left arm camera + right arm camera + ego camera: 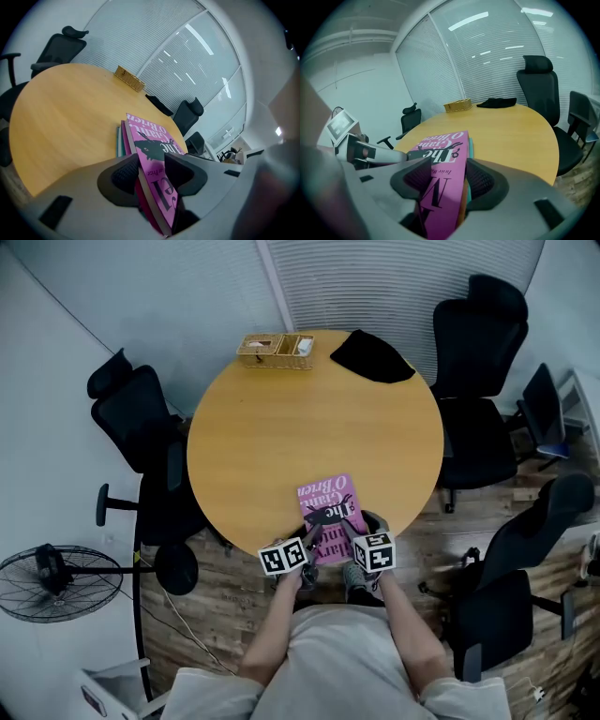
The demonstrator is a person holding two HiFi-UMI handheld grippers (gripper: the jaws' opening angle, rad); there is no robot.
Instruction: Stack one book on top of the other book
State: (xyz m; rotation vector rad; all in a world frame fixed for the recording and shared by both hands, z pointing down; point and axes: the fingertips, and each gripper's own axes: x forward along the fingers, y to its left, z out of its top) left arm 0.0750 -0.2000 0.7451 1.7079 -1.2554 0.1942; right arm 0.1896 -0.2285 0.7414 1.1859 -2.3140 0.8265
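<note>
Head view: a fan (58,582) is seen on the floor at the far left, with a black chair (141,418) beside the round wooden table (281,427). At the table's far edge a woven basket (276,350) is set, and a black cloth (372,357) is laid just to its right. At the near edge a pink book (326,493) is found, its lower end overhanging the rim towards the person. It is gripped at that end by the left gripper (315,521) on its left side and the right gripper (354,524) on its right side, the two marker cubes sitting close together. More black chairs (473,362) are placed to the right of the table.

In the left gripper view the pink book is shown tilted between the two dark pads (123,176), which are closed against it from either side. Beneath its far end the teal edge of a second book (119,140) is seen lying on the table, so the pink book is on top of it there.

In the right gripper view the pink book is likewise pinched between the pads (483,180), one on the cover and one at the book's right edge. The second book's teal edge is seen just right of the pink cover.
</note>
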